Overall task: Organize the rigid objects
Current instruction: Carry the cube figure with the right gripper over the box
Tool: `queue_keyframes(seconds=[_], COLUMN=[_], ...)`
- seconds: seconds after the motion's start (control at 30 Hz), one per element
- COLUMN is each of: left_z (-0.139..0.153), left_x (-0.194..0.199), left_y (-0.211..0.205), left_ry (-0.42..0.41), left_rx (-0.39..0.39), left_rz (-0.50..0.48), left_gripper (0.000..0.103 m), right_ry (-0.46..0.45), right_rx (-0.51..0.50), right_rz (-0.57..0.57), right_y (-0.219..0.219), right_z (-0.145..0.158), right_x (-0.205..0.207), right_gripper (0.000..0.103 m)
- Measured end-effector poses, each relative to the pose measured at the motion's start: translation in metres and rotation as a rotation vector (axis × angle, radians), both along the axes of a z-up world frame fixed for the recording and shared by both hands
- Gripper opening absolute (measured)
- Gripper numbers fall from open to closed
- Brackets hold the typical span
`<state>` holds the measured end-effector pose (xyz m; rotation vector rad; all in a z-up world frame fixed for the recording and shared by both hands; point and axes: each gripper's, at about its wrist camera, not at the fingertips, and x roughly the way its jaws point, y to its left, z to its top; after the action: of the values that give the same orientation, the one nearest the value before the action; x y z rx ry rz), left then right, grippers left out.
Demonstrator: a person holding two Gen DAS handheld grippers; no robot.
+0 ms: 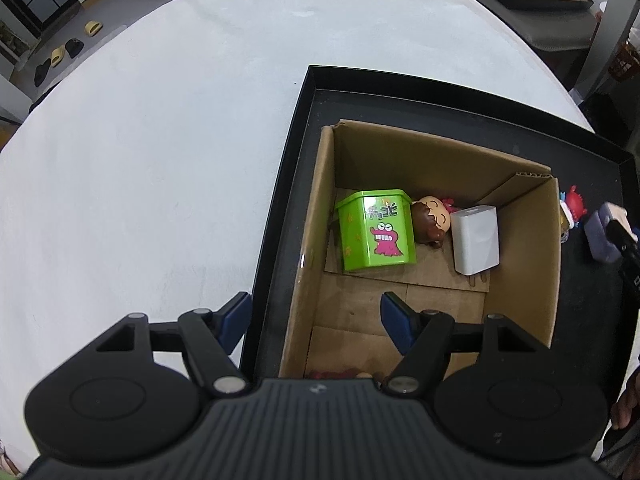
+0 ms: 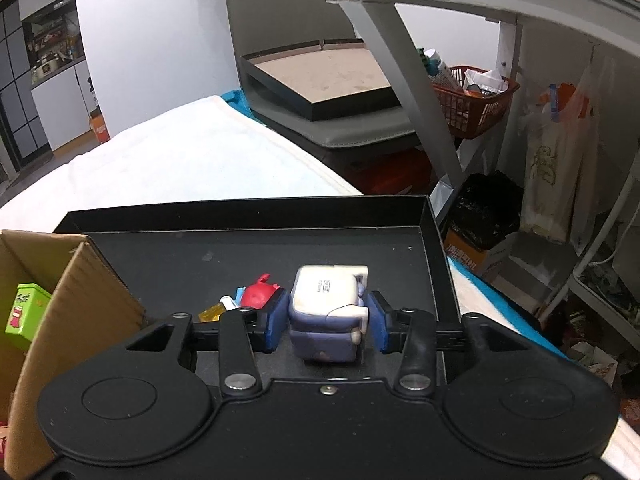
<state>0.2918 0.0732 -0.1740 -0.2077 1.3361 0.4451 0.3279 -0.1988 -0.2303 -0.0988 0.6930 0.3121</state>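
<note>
A cardboard box (image 1: 316, 216) stands in a black tray (image 1: 280, 184). In it are a green tin (image 1: 374, 230), a brown-haired figure head (image 1: 430, 220) and a white block (image 1: 478, 240). My left gripper (image 1: 316, 320) is open and empty, over the box's near left wall. My right gripper (image 2: 327, 320) is open around a white and purple toy block (image 2: 328, 312) on the tray floor (image 2: 200, 256); the left pad touches it, the right pad stands just off. The toy also shows in the left wrist view (image 1: 604, 236). A red crab toy (image 2: 260, 294) lies just left of it.
The tray sits on a white-covered table (image 1: 160, 140). The box wall (image 2: 80, 300) rises left of my right gripper. Beyond the table's right edge are a chair holding another black tray (image 2: 320, 80), a grey desk leg (image 2: 420, 92) and a red basket (image 2: 472, 108).
</note>
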Motion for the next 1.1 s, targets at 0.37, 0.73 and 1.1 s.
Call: queue_keyframes(seconds=[0.37, 0.73, 1.1], left_z=[0.007, 0.010, -0.003], left_x=[-0.020, -0.032, -0.046], left_y=[-0.001, 0.012, 0.035], left_ry=[-0.045, -0.093, -0.126], left_rx=[-0.072, -0.141, -0.225], left_rz=[0.007, 0.026, 0.031], left_gripper=[0.070, 0.070, 0.069], right_ry=[-0.004, -0.003, 0.023], right_rx=[-0.004, -0.016, 0.026], right_rz=[-0.004, 0.041, 0.109], right_y=[-0.007, 0.011, 0.058], right_z=[0.034, 0.061, 0.095], right_x=[-0.026, -0.053, -0.071], right_gripper=[0.041, 0.041, 0.041])
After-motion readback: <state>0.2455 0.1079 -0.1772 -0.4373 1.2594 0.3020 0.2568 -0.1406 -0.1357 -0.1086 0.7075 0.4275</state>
